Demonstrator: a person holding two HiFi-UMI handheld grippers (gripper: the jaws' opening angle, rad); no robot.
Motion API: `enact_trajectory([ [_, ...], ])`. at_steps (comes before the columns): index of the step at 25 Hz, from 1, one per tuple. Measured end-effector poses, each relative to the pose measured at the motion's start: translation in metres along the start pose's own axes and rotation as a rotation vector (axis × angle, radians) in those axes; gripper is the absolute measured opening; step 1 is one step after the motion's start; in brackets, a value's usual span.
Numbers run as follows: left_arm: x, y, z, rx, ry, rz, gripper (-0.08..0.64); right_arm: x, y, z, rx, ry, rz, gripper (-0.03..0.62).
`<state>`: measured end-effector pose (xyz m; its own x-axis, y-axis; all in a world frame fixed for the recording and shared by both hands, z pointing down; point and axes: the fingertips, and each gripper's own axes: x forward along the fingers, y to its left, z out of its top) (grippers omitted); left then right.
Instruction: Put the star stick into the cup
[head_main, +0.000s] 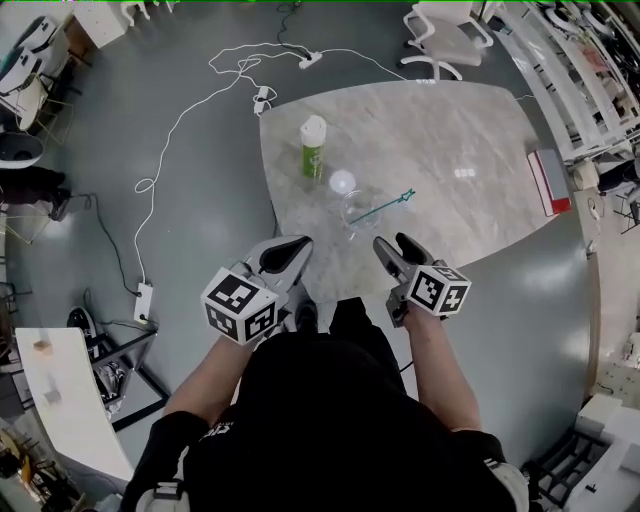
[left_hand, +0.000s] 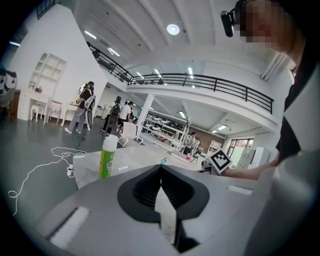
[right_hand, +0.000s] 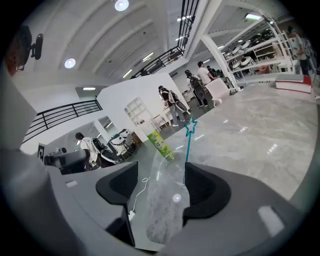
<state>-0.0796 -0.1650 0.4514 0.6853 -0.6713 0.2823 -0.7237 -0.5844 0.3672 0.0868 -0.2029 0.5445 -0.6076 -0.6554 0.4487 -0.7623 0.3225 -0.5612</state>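
Big open hall, marble counter (head_main: 450, 150). The star stick (head_main: 385, 206) looks like it's already in the clear cup (head_main: 358, 216), just ahead of the right gripper (head_main: 394, 241), leaning up and away to its right. That gripper's wide open and empty. The left gripper (head_main: 292, 243) is pinched closed on nothing, a bit further off.

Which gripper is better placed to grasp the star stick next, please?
Right, probably. The right gripper has open jaws facing the star stick in the cup. The left gripper has jaws together and sits farther aside.

Star stick (head_main: 385, 207) in cup (head_main: 358, 218), on table (head_main: 450, 130)
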Motion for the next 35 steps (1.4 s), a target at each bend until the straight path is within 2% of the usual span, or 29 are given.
enact_trajectory([
  [5, -0.017, -0.012, 0.006, 0.017, -0.009, -0.022, 0.003, -0.034, 0.017, 0.000, 0.002, -0.053, -0.017, 0.307],
  [8, -0.024, -0.015, 0.011, 0.022, -0.022, -0.019, 0.003, -0.051, 0.027, 0.009, -0.031, -0.083, -0.011, 0.301],
  [14, -0.033, -0.026, 0.030, 0.059, -0.061, 0.025, 0.003, -0.086, 0.058, 0.048, -0.181, -0.157, 0.030, 0.270],
  [19, -0.029, -0.049, 0.049, 0.148, -0.079, 0.053, 0.003, -0.120, 0.093, 0.077, -0.347, -0.223, 0.125, 0.230],
  [24, -0.027, -0.077, 0.071, 0.200, -0.122, 0.064, 0.003, -0.153, 0.111, 0.091, -0.453, -0.256, 0.185, 0.184],
  [30, -0.027, -0.101, 0.085, 0.244, -0.132, 0.059, 0.003, -0.172, 0.116, 0.114, -0.450, -0.347, 0.214, 0.118],
  [35, -0.027, -0.110, 0.091, 0.265, -0.147, 0.072, 0.003, -0.184, 0.117, 0.113, -0.463, -0.361, 0.235, 0.038],
])
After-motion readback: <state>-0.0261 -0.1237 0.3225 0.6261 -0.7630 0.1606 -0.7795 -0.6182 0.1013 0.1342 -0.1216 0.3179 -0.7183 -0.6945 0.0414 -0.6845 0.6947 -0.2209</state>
